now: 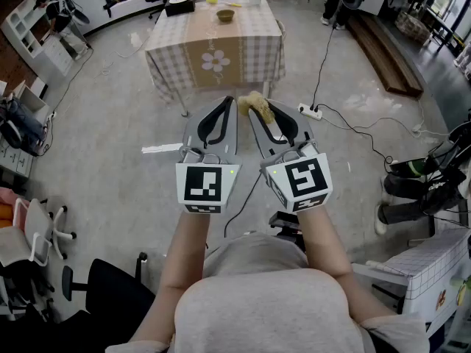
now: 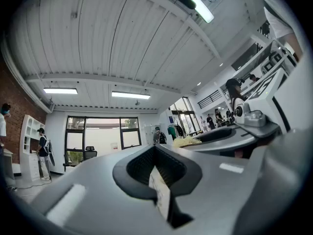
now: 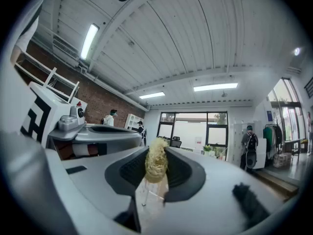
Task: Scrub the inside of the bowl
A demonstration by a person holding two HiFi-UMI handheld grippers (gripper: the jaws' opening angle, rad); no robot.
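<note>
Head view shows the left gripper and the right gripper held side by side at the middle of the frame. Both point up the picture, and their marker cubes face the camera. The bowl stands on the worktop at the upper centre, well apart from both grippers. The worktop is draped in a checked cloth with a flower printed on its front. A black box sits near the bowl, to its left. On the floor, just right of the grippers in the frame, lies a white power strip with a dark cable running up from it. An office chair shows at the lower left.

In the left gripper view the fingers are closed together at their tips, with nothing held between them.

In the right gripper view the fingers are clamped on a pale yellow, fibrous scrubber. It stands upright in the gap, and its tuft pokes out past the tips. In the head view the same tuft shows at the tip of the right gripper, just beside the tip of the left gripper.
</note>
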